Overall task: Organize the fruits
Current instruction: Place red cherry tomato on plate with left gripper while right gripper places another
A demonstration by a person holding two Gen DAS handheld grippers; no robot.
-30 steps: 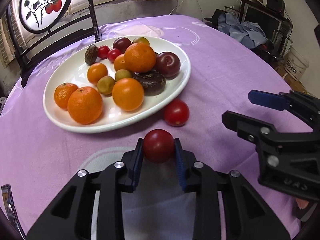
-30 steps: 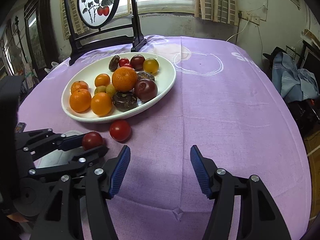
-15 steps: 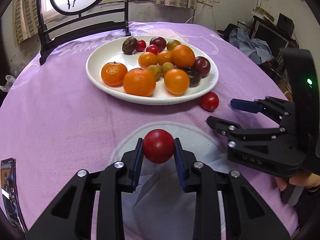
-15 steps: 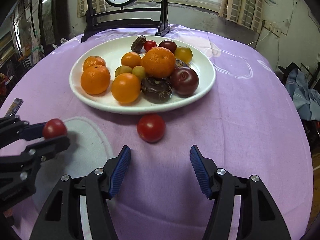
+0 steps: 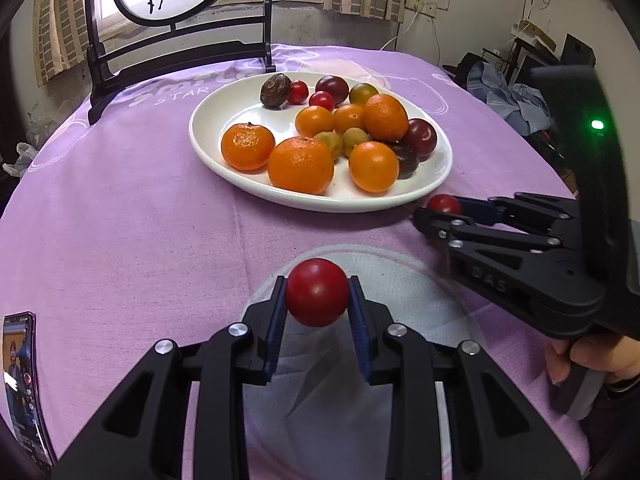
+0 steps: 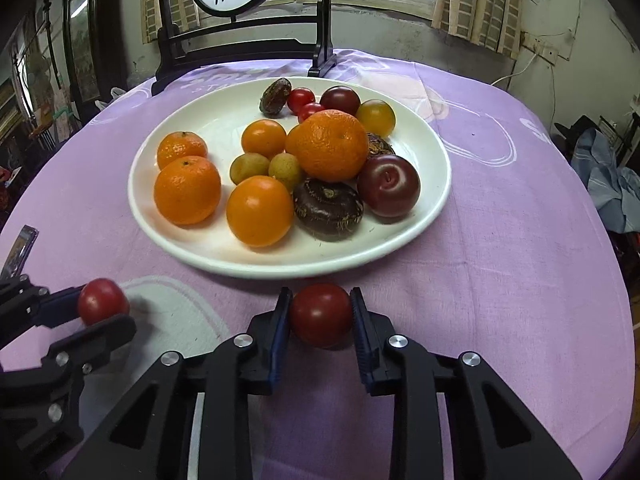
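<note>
In the left wrist view, a small red tomato point(image 5: 317, 293) is pinched between the blue pads of the left gripper point(image 5: 318, 300), above the purple tablecloth point(image 5: 120, 232) and a pale round patch on it. The tomato is round, smooth and shiny, so it is probably light, a little slippery and easy to squash; it is best held across its fat middle, as it is here, with a soft squeeze. Behind it, a white plate point(image 5: 224, 160) that looks hard and glossy is seen, filled with bumpy oranges point(image 5: 300, 165), smooth orange fruits, small greenish fruits, dark plums and wrinkly brown fruits. To the right, the right gripper point(image 5: 440, 210) is seen with a second tomato point(image 5: 443, 203) at its tips, just beside the plate's rim. A phone point(image 5: 20, 380) is seen lying at the left edge. In the right wrist view, the second tomato point(image 6: 321, 315) is seen pressed on both sides by the ribbed blue pads of the right gripper point(image 6: 321, 320), very low over the cloth and just in front of the plate point(image 6: 436, 200); whether it is lifted cannot be told. It looks firm-skinned but soft inside, so a hard squeeze could split it. On the left, the left gripper point(image 6: 102, 312) is seen holding the first tomato point(image 6: 102, 301). The cloth looks soft and woven, so a dropped fruit would likely roll only a little. A dark wooden stand point(image 6: 240, 48) with a round painted panel is seen behind the plate.
</note>
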